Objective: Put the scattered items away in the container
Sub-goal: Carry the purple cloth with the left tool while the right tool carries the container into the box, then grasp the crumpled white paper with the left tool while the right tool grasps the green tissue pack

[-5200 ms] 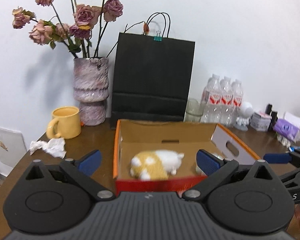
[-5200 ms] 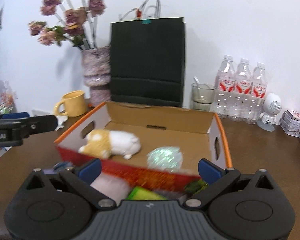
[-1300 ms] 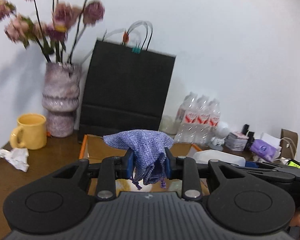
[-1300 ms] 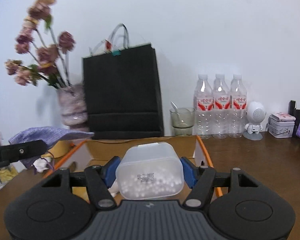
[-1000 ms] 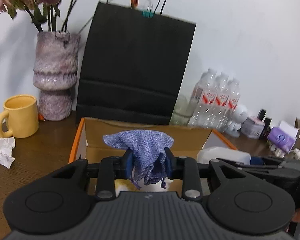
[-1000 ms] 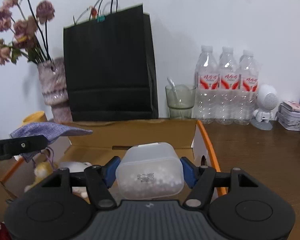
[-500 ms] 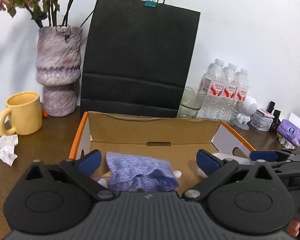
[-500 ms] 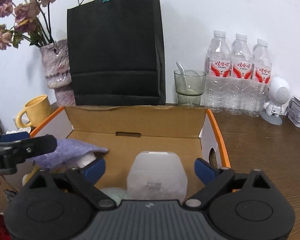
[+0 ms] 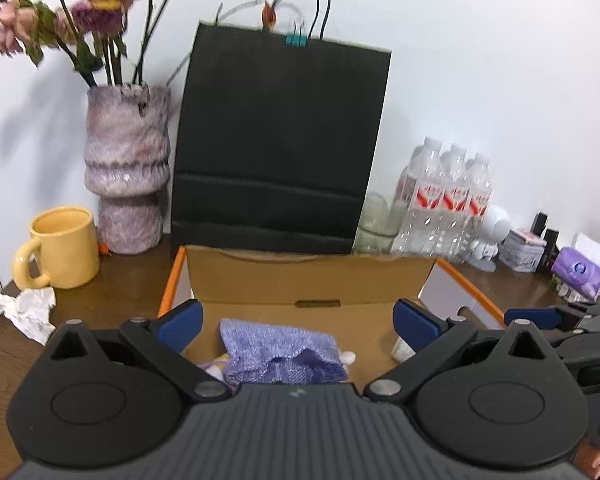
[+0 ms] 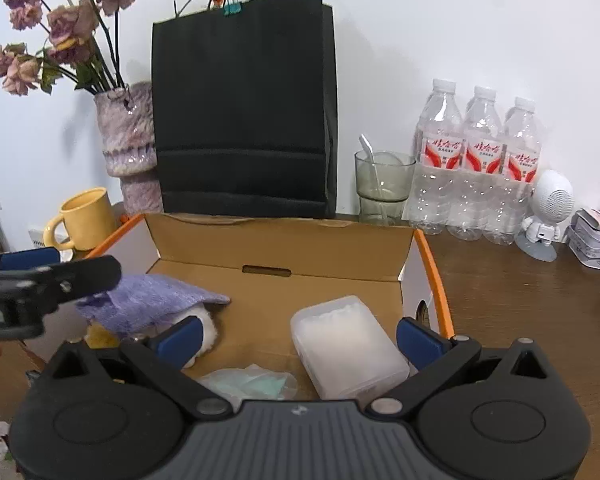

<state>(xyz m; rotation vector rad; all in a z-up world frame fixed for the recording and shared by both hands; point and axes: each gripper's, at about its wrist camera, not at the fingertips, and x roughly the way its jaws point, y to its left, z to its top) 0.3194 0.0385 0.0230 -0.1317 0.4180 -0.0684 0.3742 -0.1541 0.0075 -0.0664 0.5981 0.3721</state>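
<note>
Presently both claws stand released and empty over the box [image 10: 284, 256]: the left claw [image 9: 296, 318] has just opened above the pouch [image 9: 280, 354], the right claw [image 10: 298, 332] above the tub [image 10: 346, 344], and both items now lie inside the box, the pouch draped over a plush [image 10: 208, 326] at its left. To finish the step well, I judge each claw should lift straight clear of the walls before seeking further strays, without snagging the pouch. Against the picture a second ago, pouch and tub are no longer clamped but dropped.
</note>
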